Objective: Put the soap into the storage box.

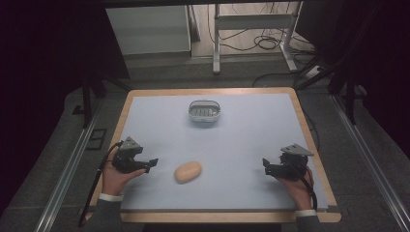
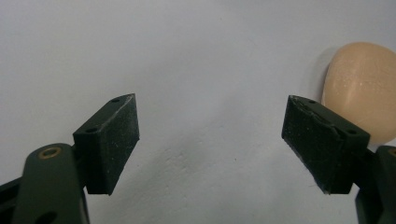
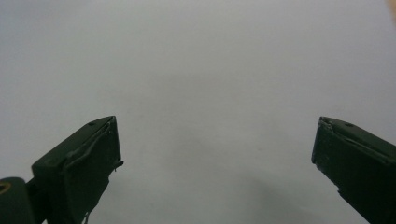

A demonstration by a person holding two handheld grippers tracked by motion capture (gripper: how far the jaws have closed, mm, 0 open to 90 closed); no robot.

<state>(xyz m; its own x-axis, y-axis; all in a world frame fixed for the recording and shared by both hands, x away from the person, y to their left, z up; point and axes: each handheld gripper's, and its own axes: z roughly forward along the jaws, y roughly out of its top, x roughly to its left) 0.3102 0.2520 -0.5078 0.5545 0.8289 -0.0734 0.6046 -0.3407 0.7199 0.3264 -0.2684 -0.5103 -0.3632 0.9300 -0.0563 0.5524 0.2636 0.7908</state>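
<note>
Near the table's front edge, a person's left gripper (image 1: 151, 163) and right gripper (image 1: 267, 165) rest low over the pale surface (image 1: 251, 130), jaws apart and empty on both. A tan bread roll (image 1: 187, 171) lies just beside the left gripper, toward the front centre, untouched. Farther back, near the rear edge, a small grey basket (image 1: 205, 110) stands well apart from the roll. By appearances the work has barely begun: roll not yet gripped, basket still waiting.
</note>
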